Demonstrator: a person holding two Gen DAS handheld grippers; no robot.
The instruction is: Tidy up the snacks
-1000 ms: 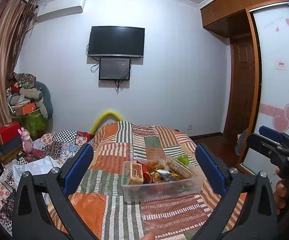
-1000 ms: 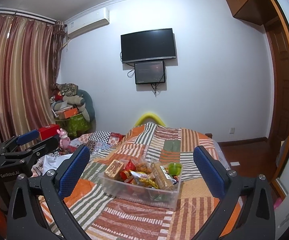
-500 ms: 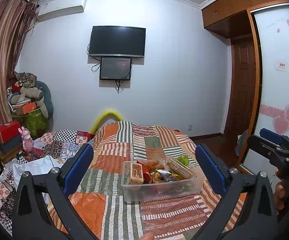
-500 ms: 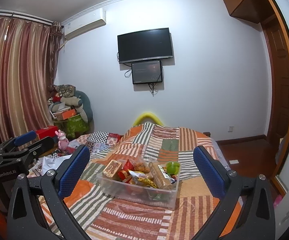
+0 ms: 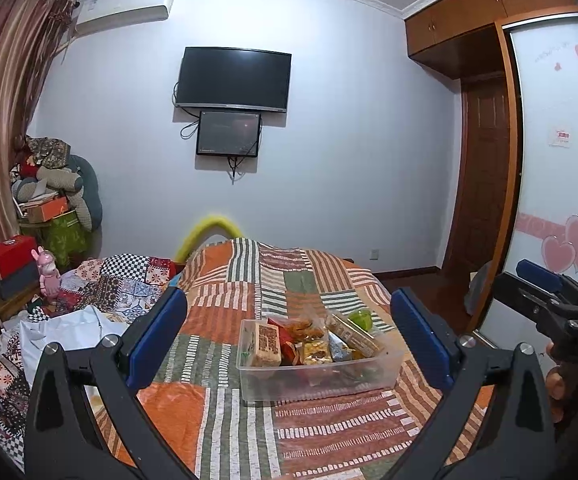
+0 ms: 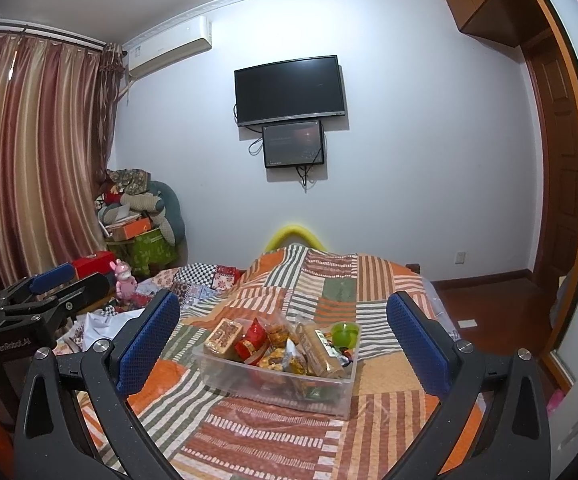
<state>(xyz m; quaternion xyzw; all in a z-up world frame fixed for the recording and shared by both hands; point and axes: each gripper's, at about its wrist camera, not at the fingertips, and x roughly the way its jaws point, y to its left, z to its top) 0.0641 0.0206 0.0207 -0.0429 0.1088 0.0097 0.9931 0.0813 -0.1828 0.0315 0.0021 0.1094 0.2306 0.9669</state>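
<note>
Clear plastic forms the bin (image 5: 317,380) that sits on my striped patchwork bedspread (image 5: 249,280), ahead of both tools and packed with snacks: a tan wafer block (image 5: 267,340) at its left end, a red packet (image 6: 253,336) beside it, a long biscuit pack (image 6: 321,350) and a green cup (image 6: 345,334) toward the far right corner. My left gripper (image 5: 287,338) has its blue pads spread wide with nothing between them, framing the bin from a distance. My right gripper (image 6: 281,340) is likewise spread wide and holds nothing, well short of the bin. On the wall beyond hangs a dark television (image 5: 233,79).
</note>
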